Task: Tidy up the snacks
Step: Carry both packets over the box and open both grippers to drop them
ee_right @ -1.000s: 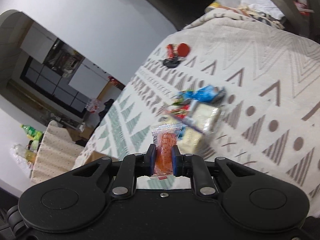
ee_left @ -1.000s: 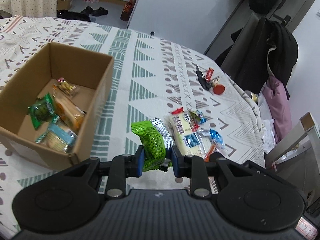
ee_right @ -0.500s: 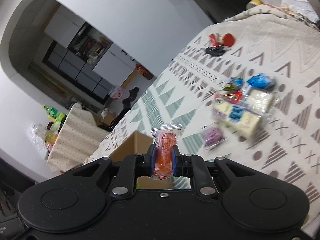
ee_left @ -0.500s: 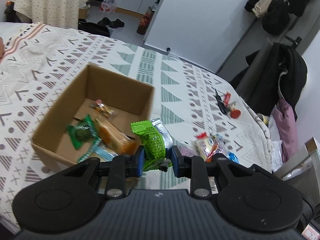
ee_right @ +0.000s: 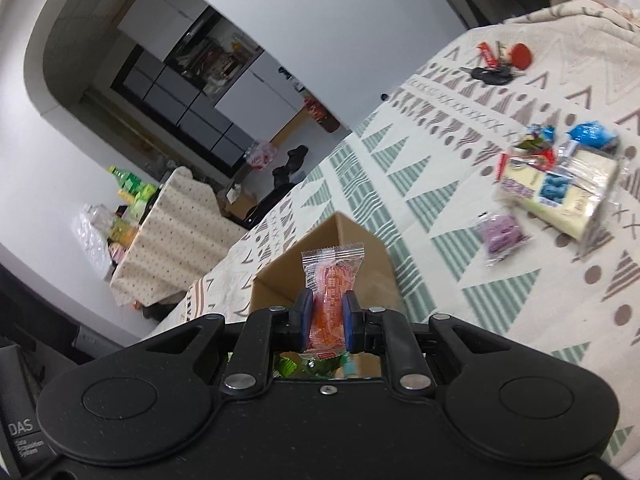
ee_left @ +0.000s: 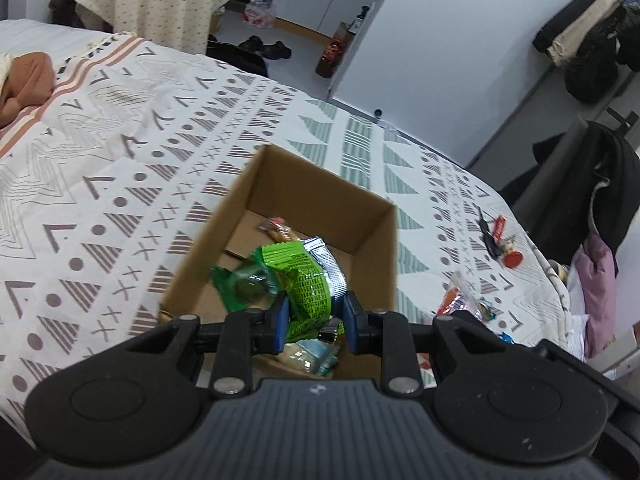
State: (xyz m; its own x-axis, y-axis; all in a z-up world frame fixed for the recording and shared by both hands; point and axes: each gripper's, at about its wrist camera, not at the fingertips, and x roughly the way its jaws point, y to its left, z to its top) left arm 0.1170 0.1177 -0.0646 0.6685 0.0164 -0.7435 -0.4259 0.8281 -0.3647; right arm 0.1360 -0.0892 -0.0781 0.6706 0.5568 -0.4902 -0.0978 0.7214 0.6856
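My left gripper (ee_left: 314,318) is shut on a bright green snack packet (ee_left: 305,280) and hangs over the open cardboard box (ee_left: 320,196), which holds several snacks, among them a green pouch (ee_left: 240,286). My right gripper (ee_right: 327,318) is shut on an orange snack in a clear wrapper (ee_right: 332,280), right above the box's corner (ee_right: 340,236). Loose snacks stay on the patterned bedspread: a pale yellow pack (ee_right: 560,192), a purple sweet (ee_right: 502,232) and a blue wrapper (ee_right: 592,134).
Keys with red tags (ee_left: 500,240) lie on the bedspread (ee_left: 120,152) near its right edge. A brown cloth (ee_left: 24,84) sits at the far left. Dark clothing hangs on a chair (ee_left: 600,184) to the right of the bed. A draped table (ee_right: 168,232) stands across the room.
Both grippers have travelled from the loose snack pile to the box, each still holding its packet. The left one now hangs over the box's inside, the right one at the box's corner.
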